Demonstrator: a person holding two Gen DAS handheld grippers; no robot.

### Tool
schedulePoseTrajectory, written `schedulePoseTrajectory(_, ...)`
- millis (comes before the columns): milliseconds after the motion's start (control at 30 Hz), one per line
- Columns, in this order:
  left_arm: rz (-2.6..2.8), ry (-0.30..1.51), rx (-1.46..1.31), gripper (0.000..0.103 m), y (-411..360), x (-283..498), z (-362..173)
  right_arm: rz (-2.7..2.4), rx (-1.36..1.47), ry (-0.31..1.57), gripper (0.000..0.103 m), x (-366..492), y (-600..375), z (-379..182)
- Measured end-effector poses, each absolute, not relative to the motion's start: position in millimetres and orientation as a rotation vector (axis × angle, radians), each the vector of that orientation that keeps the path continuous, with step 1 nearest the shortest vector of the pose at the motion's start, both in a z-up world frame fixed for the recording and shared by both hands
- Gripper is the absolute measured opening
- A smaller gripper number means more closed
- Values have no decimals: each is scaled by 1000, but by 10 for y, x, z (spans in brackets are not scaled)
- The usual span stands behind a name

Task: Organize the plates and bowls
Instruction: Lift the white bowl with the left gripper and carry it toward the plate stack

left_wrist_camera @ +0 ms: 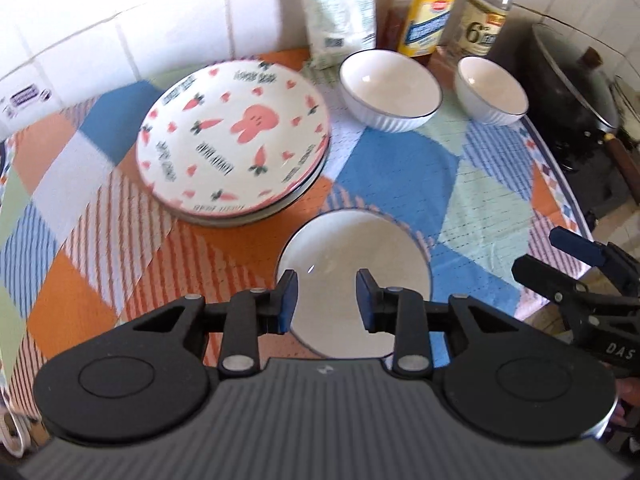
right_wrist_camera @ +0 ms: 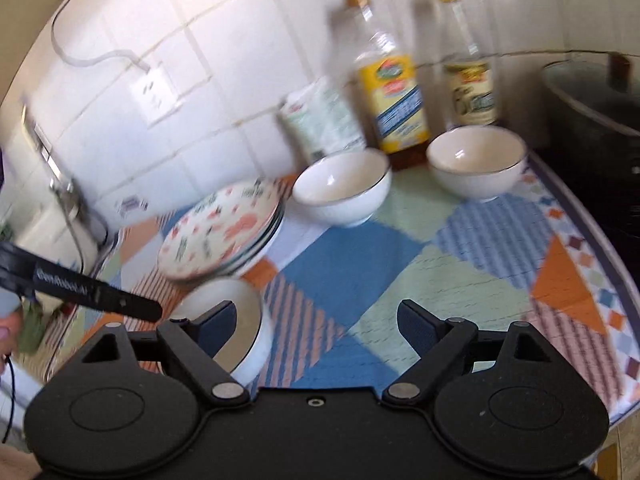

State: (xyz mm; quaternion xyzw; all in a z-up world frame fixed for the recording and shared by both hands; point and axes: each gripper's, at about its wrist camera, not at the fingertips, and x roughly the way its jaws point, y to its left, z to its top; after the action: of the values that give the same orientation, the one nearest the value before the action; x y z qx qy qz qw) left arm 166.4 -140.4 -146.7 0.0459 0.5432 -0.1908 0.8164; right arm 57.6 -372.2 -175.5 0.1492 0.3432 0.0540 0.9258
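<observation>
- Although 3 white bowls stand on the patchwork cloth (left_wrist_camera: 384, 168), only the near bowl (left_wrist_camera: 352, 248) lies directly under the left gripper (left_wrist_camera: 326, 296), rim up, so that hand is the nearer one.
- Its jaws stand partly apart above the bowl's hollow, pressing on nothing.
- A bowl is round and has no long axis, so any grip across the rim would serve, I judge.
- Ahead and to the left sits the stack of carrot-print plates (left_wrist_camera: 234, 136), apparently already gathered.
- Farther back, the middle bowl (left_wrist_camera: 390, 88) and the far bowl (left_wrist_camera: 492, 90) stand well apart from each other, both upright, in front of the bottles (left_wrist_camera: 430, 12).
- From the right wrist view, the right gripper (right_wrist_camera: 316, 324) is spread wide and empty over bare cloth, with the near bowl at its left finger (right_wrist_camera: 216, 324).
- Nesting the bowls looks like the remaining work.
</observation>
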Motion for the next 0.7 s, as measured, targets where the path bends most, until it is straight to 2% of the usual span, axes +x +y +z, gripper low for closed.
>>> schedulePoseTrajectory(333,-533,1090,116,33,-1541,2066,-1239,62,206,623,90,584,-3625,-1436)
schedulePoseTrajectory(467,-569,1048,143,33,-1569,2396,-1212,138,85,568,90,789,-3433,-1393)
schedulePoseTrajectory(567,-599,1020,186,33,-1606,2697,-1192,132,43,570,87,1063,-3347,-1476)
schedulePoseTrajectory(700,-628,1010,212,37,-1669,3067,-1170,85,137,617,77,1384,-3412,-1595)
